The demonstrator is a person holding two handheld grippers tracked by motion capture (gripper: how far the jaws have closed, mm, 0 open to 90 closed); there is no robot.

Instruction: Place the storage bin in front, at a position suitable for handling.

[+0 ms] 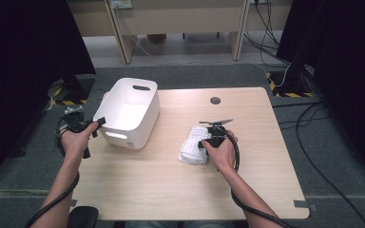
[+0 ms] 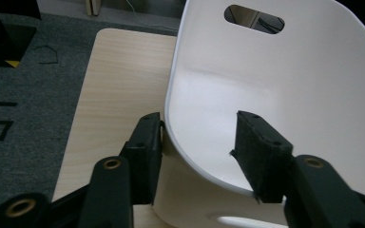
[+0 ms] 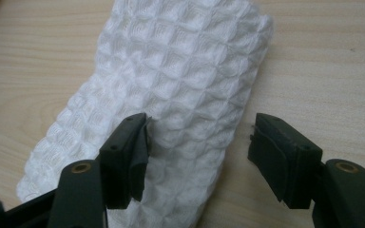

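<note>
white bin [image 2: 275, 95] wall between half-open left hand-held gripper [image 2: 199, 152], right hand-held gripper [image 3: 197, 147] wide open over waffle towel [image 3: 171, 95]

In the right gripper view, the near end of the towel [image 3: 171, 95] is cut off by the bottom edge, below the jaws. In the left gripper view, the bin [image 2: 275, 95] is cut off at the right edge, and whether its rim is pressed by the pads cannot be told.
</note>
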